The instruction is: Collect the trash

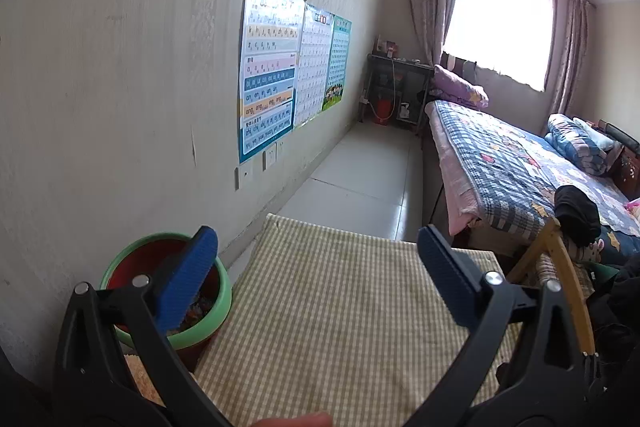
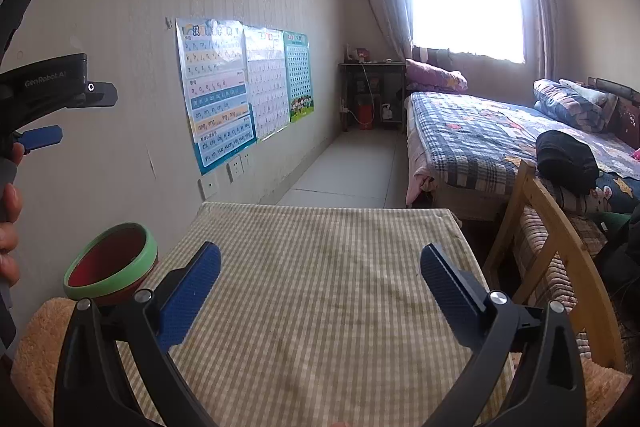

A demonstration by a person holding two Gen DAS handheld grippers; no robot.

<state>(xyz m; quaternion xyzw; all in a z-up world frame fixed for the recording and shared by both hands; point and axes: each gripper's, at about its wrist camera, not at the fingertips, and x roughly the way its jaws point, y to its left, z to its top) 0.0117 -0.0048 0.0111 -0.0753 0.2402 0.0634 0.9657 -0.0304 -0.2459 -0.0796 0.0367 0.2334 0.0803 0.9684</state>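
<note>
A red bin with a green rim (image 1: pixel 132 263) stands at the table's left side by the wall, with scraps of trash inside it; it also shows in the right wrist view (image 2: pixel 110 261). My left gripper (image 1: pixel 318 261) is open and empty above the checked tablecloth (image 1: pixel 332 307), its left finger over the bin's rim. My right gripper (image 2: pixel 320 275) is open and empty above the same cloth (image 2: pixel 320 287). The left gripper's body shows at the left edge of the right wrist view (image 2: pixel 52 87). No loose trash shows on the cloth.
A wooden chair (image 2: pixel 548 239) stands right of the table. A bed (image 2: pixel 480 135) with a black garment (image 2: pixel 566 157) lies beyond. Posters (image 2: pixel 240 83) hang on the left wall. A tiled aisle (image 2: pixel 348 167) runs to a dark shelf (image 2: pixel 372 91).
</note>
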